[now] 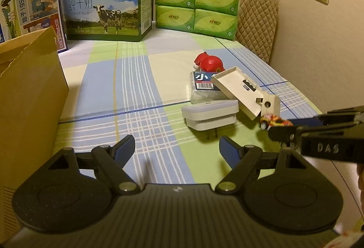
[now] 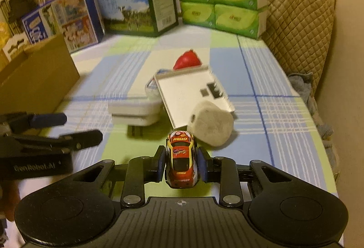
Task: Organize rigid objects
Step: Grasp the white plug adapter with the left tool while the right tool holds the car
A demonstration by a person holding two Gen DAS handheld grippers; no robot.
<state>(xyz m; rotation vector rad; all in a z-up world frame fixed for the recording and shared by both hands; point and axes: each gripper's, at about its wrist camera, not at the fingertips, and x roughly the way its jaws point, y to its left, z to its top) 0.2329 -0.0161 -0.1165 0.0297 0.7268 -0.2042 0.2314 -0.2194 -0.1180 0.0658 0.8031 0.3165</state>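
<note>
- Clear tub [image 1: 201, 88]: partly hidden behind tilted white tray [image 1: 236, 88]; label only half readable.
- Red toy [image 2: 187, 60]: mostly blocked by the tray; shape unclear.
- Toy car [image 2: 180, 160]: red/yellow body w/ race lettering, near centre of counter [image 1: 136, 79].
- Right hand-held gripper [image 2: 181, 165]: pads clamped on car sides.
- Left hand-held gripper [image 1: 176, 153]: jaws wide, empty.

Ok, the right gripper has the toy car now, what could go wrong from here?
1. The right gripper pinches the toy car by its smooth sides; it may slip out.
2. The tilted white tray leans on the pile just ahead; a bump could topple it.
3. The open left gripper sits close beside; they could collide.
</note>
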